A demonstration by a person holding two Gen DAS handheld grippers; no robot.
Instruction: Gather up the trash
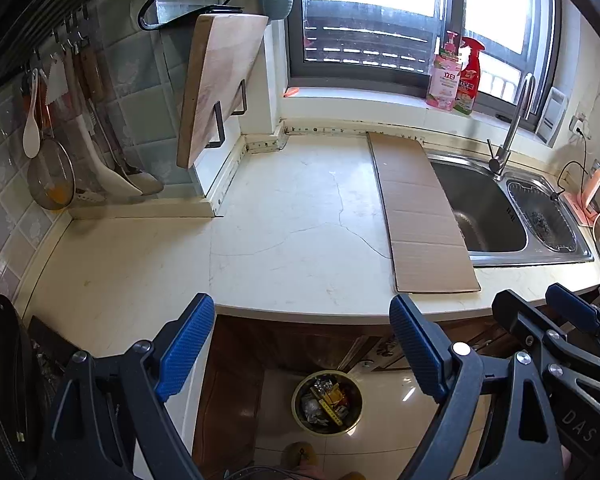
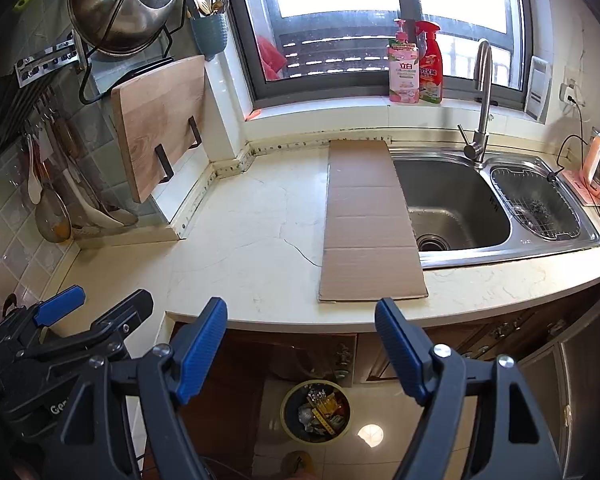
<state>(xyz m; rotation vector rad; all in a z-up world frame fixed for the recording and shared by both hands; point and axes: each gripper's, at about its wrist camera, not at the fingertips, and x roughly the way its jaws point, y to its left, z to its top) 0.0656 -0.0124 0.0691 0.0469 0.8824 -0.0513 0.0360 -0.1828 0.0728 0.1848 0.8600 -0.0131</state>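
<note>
Trash already fills the floor bin (image 1: 327, 403), the countertop (image 1: 284, 216) holds only cardboard (image 1: 420, 216), and the left gripper (image 1: 300, 344) and right gripper (image 2: 300, 344) gape wide, holding nothing.

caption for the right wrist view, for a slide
Open right tool held empty over the counter edge, trash bin on the floor below, cardboard sheet beside the sink.

Right tool (image 2: 300, 344) held wide apart and empty over the desk (image 2: 240, 240) edge.

A flat cardboard sheet (image 2: 370, 220) lies on the desk, its right edge overlapping the sink (image 2: 456, 200). Below on the floor, a round bin (image 2: 315, 410) holds wrappers and crumpled trash. The left tool (image 2: 96, 304) appears at lower left, fingers spread. A cutting board (image 2: 160, 124) leans against the wall.
</note>
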